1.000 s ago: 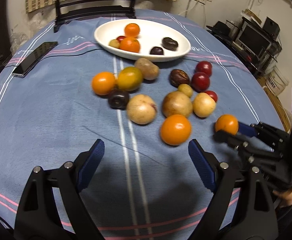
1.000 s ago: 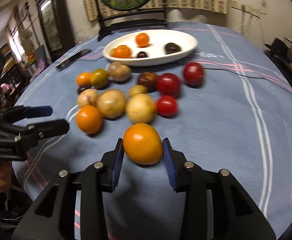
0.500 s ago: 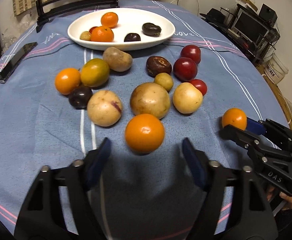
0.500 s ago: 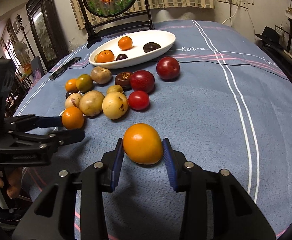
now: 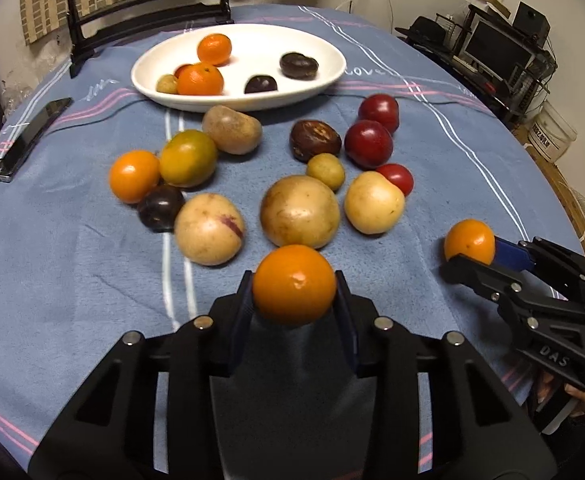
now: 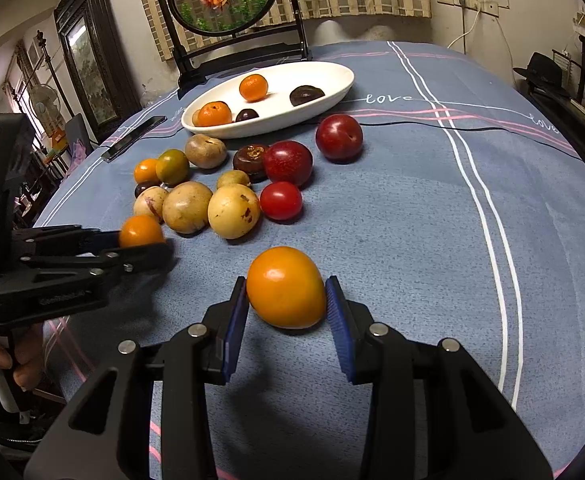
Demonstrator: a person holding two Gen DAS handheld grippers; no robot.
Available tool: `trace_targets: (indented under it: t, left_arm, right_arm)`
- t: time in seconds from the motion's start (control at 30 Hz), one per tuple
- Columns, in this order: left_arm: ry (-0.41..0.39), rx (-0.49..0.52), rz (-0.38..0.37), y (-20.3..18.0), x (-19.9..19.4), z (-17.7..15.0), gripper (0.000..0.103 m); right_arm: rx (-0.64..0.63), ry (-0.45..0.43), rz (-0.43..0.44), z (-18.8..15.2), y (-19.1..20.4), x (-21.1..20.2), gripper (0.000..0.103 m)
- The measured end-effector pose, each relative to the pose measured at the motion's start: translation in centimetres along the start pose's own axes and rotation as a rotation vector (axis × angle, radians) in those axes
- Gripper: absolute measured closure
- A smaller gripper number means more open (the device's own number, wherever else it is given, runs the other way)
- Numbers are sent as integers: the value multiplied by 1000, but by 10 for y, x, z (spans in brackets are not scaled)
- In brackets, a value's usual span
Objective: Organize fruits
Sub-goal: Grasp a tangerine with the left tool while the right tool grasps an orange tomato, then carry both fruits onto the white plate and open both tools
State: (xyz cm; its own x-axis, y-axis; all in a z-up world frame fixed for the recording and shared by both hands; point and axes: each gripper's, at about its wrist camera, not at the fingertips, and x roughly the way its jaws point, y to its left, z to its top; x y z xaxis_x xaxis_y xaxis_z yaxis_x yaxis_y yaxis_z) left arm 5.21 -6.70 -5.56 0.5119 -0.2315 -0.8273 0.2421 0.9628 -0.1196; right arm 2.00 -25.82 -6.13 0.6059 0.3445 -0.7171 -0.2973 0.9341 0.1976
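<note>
My left gripper (image 5: 294, 304) is shut on an orange fruit (image 5: 294, 284) at the near edge of the fruit pile; it also shows in the right wrist view (image 6: 140, 232). My right gripper (image 6: 286, 308) is shut on a second orange fruit (image 6: 286, 286), seen in the left wrist view (image 5: 469, 241) at the right. Loose fruits lie on the blue cloth: yellow-brown ones (image 5: 299, 211), red plums (image 5: 368, 144), a small red tomato (image 5: 397, 178), dark ones (image 5: 160, 207). A white oval plate (image 5: 332, 74) at the back holds oranges and dark fruits.
A black phone (image 5: 30, 138) lies at the left on the blue tablecloth (image 5: 452, 152). A round framed screen on a black stand (image 6: 228, 8) rises behind the plate. Shelves with a monitor (image 5: 500, 48) stand past the table's right edge.
My left gripper moved forward and closed on the near orange fruit, which was lying free between its open jaws before. The right gripper keeps its hold on its orange fruit.
</note>
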Motion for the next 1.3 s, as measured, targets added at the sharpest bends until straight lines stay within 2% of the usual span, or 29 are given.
trace_targets:
  t: [0.17,0.4,0.7,0.83,1.0,1.1,1.3]
  left_arm:
    - [-51,-7,9,9,-21,4,64]
    - [-114,-2,19,24,-46,25,64]
    - [-174,-1,18,38,-62,79,64]
    - [-191,2,32,42,-59,108,64]
    - [-177,-22,49,57,-34,140,64]
    - [-146,-52,57,68,-11,153,64]
    - [-81,-111,67,94,33,169,64]
  right_arm:
    - [3,-5,6,3,1,-3,64]
    - [-36,-72,-10,26,9,-21,64]
    - [-88,-181,-18,92,17,-37,64]
    - [-108,-211,-23,125,23,-28,64]
    - [-136,-185,-45,157,29,6,64]
    - [-131,-134,-58,174,27,38,64]
    - [-118,-42,-74,188,20,85,64]
